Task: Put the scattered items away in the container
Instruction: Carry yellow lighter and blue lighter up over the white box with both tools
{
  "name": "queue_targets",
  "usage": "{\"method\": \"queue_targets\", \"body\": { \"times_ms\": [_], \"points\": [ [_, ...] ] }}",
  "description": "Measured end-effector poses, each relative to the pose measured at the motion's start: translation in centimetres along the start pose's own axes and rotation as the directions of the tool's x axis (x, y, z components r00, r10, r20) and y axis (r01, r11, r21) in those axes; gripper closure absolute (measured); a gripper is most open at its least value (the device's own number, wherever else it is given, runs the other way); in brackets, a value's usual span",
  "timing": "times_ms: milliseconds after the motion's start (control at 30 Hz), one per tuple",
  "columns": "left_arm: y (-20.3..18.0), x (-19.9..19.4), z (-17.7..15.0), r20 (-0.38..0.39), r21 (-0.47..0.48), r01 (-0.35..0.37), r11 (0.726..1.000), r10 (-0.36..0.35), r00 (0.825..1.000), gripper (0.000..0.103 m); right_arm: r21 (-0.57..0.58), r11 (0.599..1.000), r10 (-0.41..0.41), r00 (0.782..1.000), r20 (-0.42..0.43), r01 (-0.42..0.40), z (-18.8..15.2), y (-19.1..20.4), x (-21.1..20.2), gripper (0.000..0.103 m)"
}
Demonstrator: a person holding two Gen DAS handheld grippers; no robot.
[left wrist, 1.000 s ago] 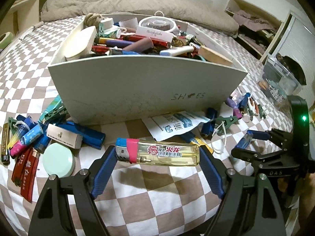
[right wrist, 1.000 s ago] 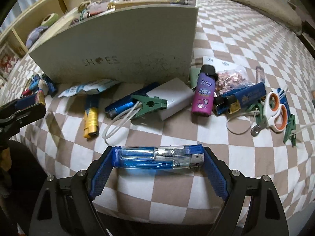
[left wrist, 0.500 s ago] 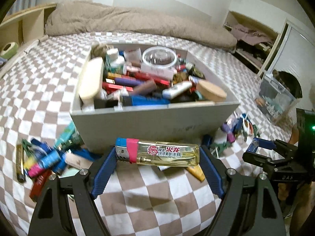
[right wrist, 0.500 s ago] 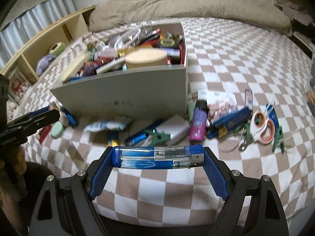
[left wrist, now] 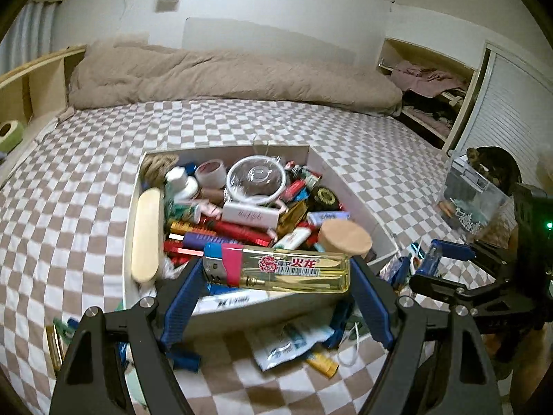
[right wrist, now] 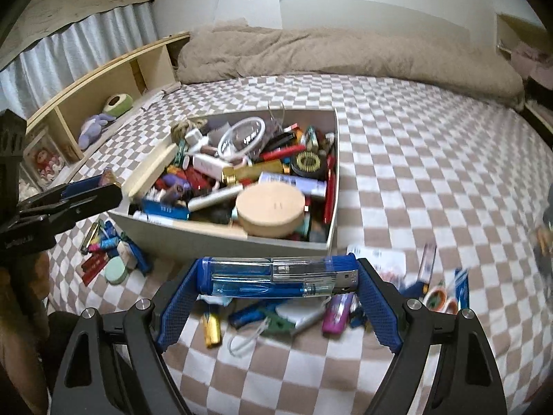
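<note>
My left gripper [left wrist: 276, 273] is shut lengthwise on a yellow lighter [left wrist: 293, 269] with a pink and blue head, held over the near wall of the white box [left wrist: 349, 186]. My right gripper [right wrist: 278, 276] is shut on a clear blue lighter [right wrist: 276, 275], held in front of the same box [right wrist: 214, 237], above the bed. The box is heaped with lighters, tubes, a round clear lid and a tan round lid [right wrist: 271, 207]. Each gripper shows at the edge of the other's view: the right one [left wrist: 446, 266] and the left one [right wrist: 69, 197].
Loose items lie on the checked bedspread [right wrist: 432, 173] around the box: a green disc [right wrist: 115, 269], red sticks, a purple vape [right wrist: 337, 311], a yellow lighter [right wrist: 211, 328], scissors at the right, a paper packet [left wrist: 287, 342]. A rolled beige duvet lies at the bed's far end; wooden shelves stand at the left.
Both grippers have risen with their lighters. The views now look down into the box from above instead of at its front wall. The grips are unchanged.
</note>
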State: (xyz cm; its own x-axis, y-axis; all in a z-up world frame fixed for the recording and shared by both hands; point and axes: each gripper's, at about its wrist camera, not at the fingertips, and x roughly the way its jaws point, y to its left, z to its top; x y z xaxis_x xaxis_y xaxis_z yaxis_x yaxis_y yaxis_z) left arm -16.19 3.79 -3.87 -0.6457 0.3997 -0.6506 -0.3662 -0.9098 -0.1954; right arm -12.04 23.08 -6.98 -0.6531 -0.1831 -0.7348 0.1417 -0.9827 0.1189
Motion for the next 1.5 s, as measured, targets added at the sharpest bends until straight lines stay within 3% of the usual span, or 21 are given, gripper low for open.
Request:
{"method": "queue_targets", "body": {
  "times_ms": [533,667,833,1100,1200,1333,1500],
  "points": [
    [1.1,3.1,5.0,0.002,-0.066,-0.038,0.997,0.038,0.999,0.020,-0.067,0.998,-0.014,0.999,0.043,0.016,5.0,0.1,1.8,0.016],
    [1.4,3.7,5.4,0.013,-0.080,-0.050,0.996,0.051,0.999,0.020,-0.170,0.983,-0.060,0.998,0.030,0.065,6.5,0.5,3.0,0.016],
    [2.1,4.5,4.9,0.019,-0.115,-0.001,0.993,0.004,1.000,0.020,-0.333,0.935,-0.133,0.991,0.001,0.126,8.2,1.5,4.6,0.016],
    [3.9,5.5,4.2,-0.008,-0.155,-0.001,0.988,0.000,1.000,0.020,-0.552,0.821,-0.225,0.971,-0.080,0.145,10.6,2.9,9.4,0.016],
    [4.8,5.5,3.9,-0.009,-0.177,-0.003,0.984,0.001,1.000,0.020,-0.612,0.775,-0.292,0.949,-0.121,0.160,11.2,2.9,12.1,0.016],
    [5.8,5.4,3.6,-0.007,-0.203,-0.001,0.979,0.000,1.000,0.020,-0.728,0.651,-0.438,0.890,-0.129,0.215,11.7,2.7,15.4,0.016],
    [6.6,5.4,3.6,-0.002,-0.220,0.012,0.976,-0.013,1.000,0.020,-0.864,0.472,-0.533,0.837,-0.123,0.173,11.8,3.3,17.6,0.016]
  ]
}}
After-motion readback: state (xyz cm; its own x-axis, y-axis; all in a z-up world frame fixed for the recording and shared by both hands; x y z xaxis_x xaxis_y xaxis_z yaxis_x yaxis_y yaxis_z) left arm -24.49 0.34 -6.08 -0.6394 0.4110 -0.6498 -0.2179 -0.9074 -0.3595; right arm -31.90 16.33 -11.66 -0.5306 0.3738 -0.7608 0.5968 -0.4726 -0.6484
